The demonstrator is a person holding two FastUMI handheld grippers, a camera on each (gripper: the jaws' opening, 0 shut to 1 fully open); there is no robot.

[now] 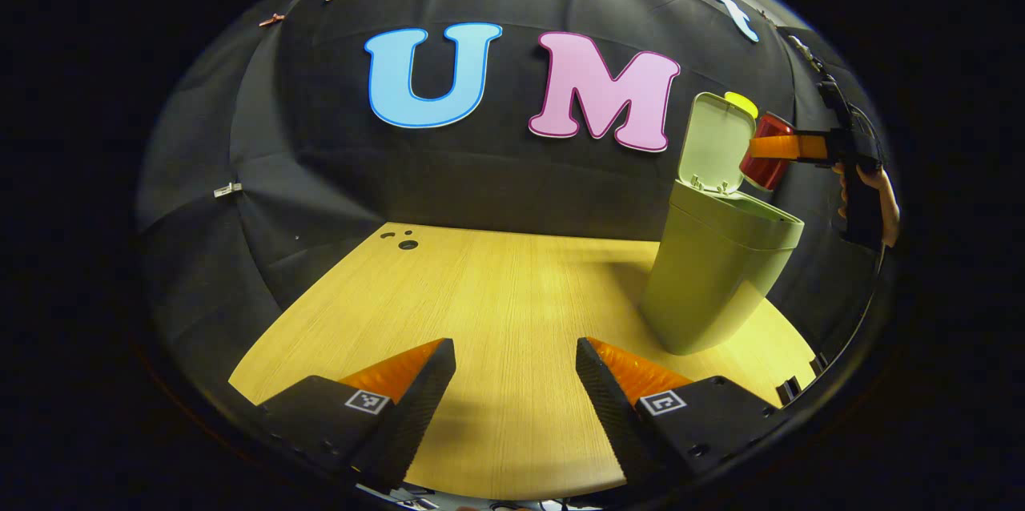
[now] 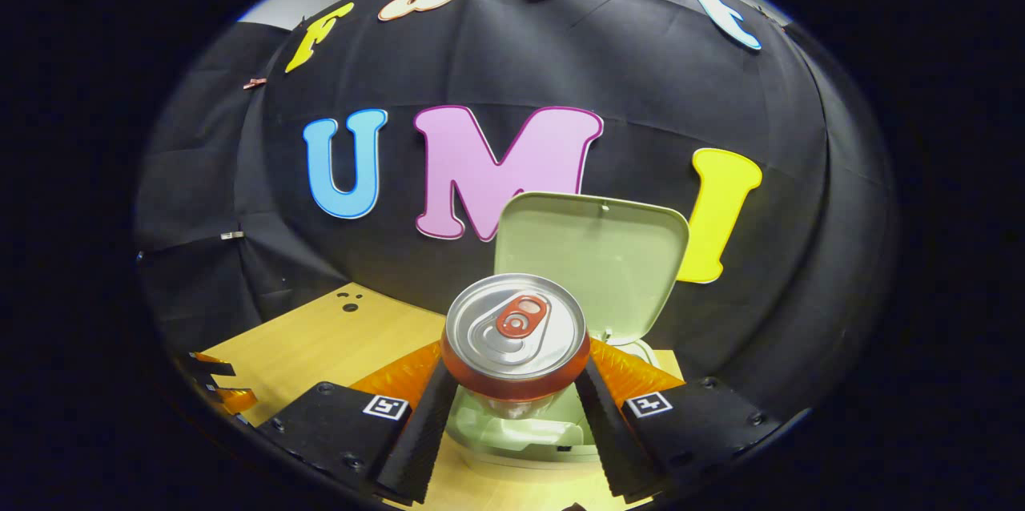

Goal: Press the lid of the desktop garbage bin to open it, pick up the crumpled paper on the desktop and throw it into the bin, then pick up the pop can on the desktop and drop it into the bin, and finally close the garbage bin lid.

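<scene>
We see the tabletop [image 1: 496, 287], light wood grain, with small dark holes near its far left corner. The garbage bin [image 1: 713, 279] stands toward the right edge, its lid [image 1: 715, 141] swung up and open. In the right gripper view the lid [image 2: 592, 255] is upright behind the bin's mouth. The right hand-held gripper [image 2: 516, 407] is clamped on the pop can [image 2: 515, 335], both fingers pressing its sides, can above the bin opening. The left gripper view shows that can [image 1: 765, 152] at the lid, off the tabletop. The left hand-held gripper [image 1: 516, 391] has its jaws spread, nothing between them, over the near edge.
</scene>
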